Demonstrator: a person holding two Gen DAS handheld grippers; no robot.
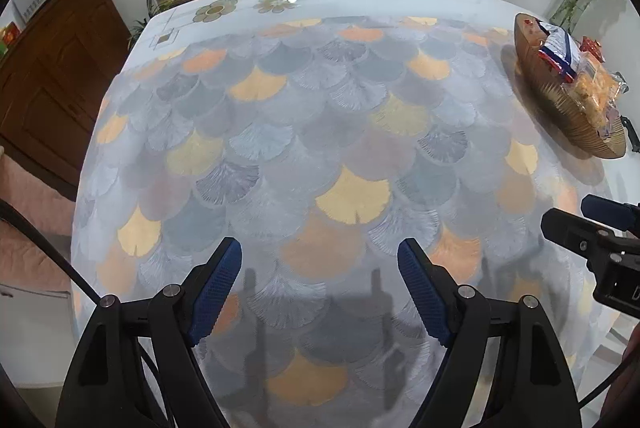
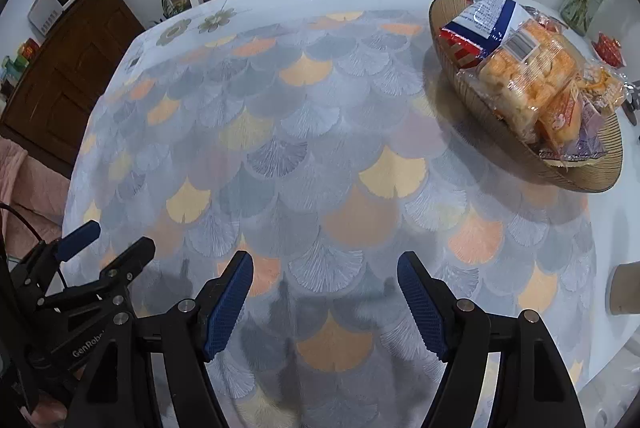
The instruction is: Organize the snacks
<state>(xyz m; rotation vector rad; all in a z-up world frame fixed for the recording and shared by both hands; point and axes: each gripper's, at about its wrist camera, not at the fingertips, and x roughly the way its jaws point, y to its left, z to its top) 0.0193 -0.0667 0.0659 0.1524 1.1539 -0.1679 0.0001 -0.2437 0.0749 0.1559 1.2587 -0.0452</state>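
Hovering above the patterned counter, both sets of tongs were spread wide with nothing between their blue pads: the left tongs and the right tongs each framed only bare cloth. The snacks lay in a ribbed oval basket, ahead and to the right of both tongs, well apart from either. Its long axis ran from far-left to near-right as the right tongs saw it, so the near end of the basket pointed roughly toward the right-hand side of the right tongs. The right tongs looked the nearer of the two (the basket filled far more of that view), so I judged that any reach to the basket would fall to the right hand, travelling forward and rightward.

The right wrist view showed what the basket held: a clear bag of orange-yellow cakes across the middle, a blue-and-white packet at the far end, a red wrapper under it, and smaller orange packets toward the near end. A small red item sat on the counter beyond the basket, outside it. In the left wrist view the basket was squeezed against the right edge, its contents hard to separate, but that view alone showed the right tongs from the side, hanging just right of the left tongs.
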